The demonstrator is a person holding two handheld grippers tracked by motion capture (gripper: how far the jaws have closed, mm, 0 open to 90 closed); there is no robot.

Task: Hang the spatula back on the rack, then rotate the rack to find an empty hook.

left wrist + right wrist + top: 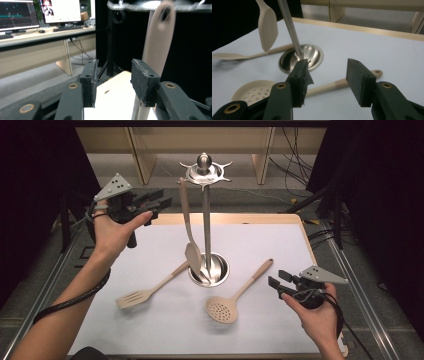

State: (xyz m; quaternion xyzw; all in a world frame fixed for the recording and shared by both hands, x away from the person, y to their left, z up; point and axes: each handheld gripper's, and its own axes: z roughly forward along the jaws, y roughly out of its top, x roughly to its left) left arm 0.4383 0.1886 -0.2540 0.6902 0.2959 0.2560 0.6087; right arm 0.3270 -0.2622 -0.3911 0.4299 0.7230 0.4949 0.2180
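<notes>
A steel utensil stand (205, 220) rises from its dish base (312, 53) mid-table. One beige spatula (189, 227) hangs from a top hook; its handle (157, 45) shows blurred just beyond my left gripper (113, 75). That gripper (160, 202) is held high at the back left, open, with nothing between its jaws. A beige slotted turner (145, 292) lies left of the base. To the base's right lies a beige skimmer (230, 302). My right gripper (277, 281) hovers open at the front right, just above the skimmer's handle (332, 86), apart from it.
A white mat (260, 250) covers the wooden table. Dark curtains flank both sides, and cables trail on the floor at the back right. Desks with monitors (20, 15) stand beyond the table's far edge.
</notes>
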